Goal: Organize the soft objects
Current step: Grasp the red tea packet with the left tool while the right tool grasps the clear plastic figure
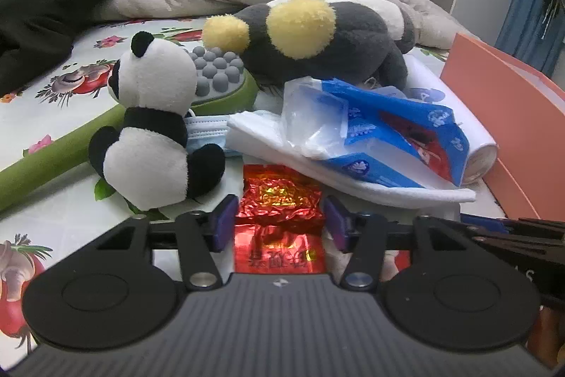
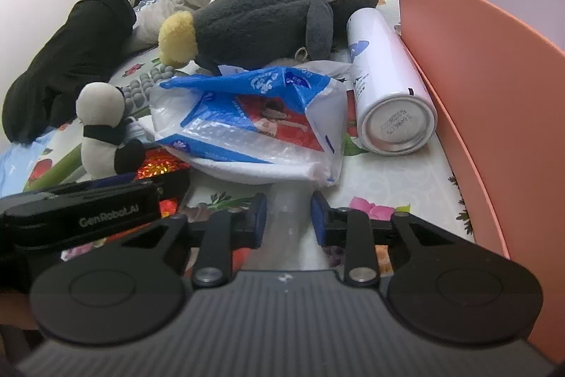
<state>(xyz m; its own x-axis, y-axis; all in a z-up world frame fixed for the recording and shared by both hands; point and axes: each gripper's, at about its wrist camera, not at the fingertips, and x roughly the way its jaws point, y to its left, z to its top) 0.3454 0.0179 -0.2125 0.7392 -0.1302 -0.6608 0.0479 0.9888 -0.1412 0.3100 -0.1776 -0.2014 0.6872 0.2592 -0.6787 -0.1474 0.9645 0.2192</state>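
A small black-and-white plush panda (image 1: 152,126) was seated upright on the floral sheet; a large grey, white and yellow-footed plush toy (image 1: 317,37) was laid behind it.

We note short matt plush on the panda toy (image 1: 152,126) and the grey-and-yellow stuffed animal (image 1: 317,37). The red packet (image 1: 280,200) is crinkled, highly reflective foil. The tissue pack (image 2: 254,122) wears glossy, wrinkled plastic film. The spray can (image 2: 385,83) looks smooth, its base bare metal. The orange box (image 2: 494,76) appears matt and smooth.
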